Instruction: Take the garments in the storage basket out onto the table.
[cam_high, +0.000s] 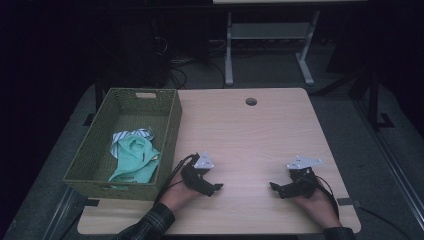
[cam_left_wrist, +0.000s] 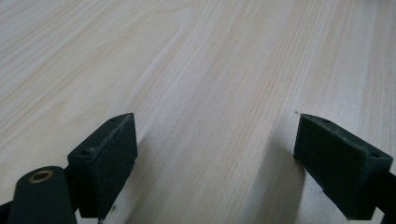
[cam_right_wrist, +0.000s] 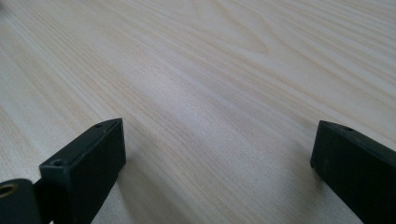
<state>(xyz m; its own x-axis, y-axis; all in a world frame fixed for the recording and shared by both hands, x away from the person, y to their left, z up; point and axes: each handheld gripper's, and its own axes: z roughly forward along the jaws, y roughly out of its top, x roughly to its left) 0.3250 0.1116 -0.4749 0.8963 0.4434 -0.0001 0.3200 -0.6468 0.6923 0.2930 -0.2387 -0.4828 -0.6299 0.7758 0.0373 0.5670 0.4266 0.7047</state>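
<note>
Both grippers rest low on the table (cam_high: 260, 130), each held from below by a hand at the near edge; the left gripper (cam_high: 216, 187) sits just right of the green basket (cam_high: 172, 125), the right gripper (cam_high: 274, 186) well apart from it toward the table's right side, and the two point inward at each other across a bare stretch of wood; reads as a neutral rest pose, tools parked level and symmetrical so that either can set off without crossing the other. Left gripper view: jaws stand wide, nothing but wood grain between them; right gripper view: same, jaws wide and empty. The cloth (cam_high: 134, 157), mint green with a striped piece at its upper edge, lies crumpled inside the basket toward its near end, below the rim; neither gripper touches it. Judgement: the cloth is the nearest thing to work on, and the left gripper is the better placed for it, though the basket's right wall stands between them and must be cleared from above. Open room: the whole middle and far table is free, save a small round hole (cam_high: 251, 101) near the far edge; the right gripper sits close to the near right corner, little margin there.
</note>
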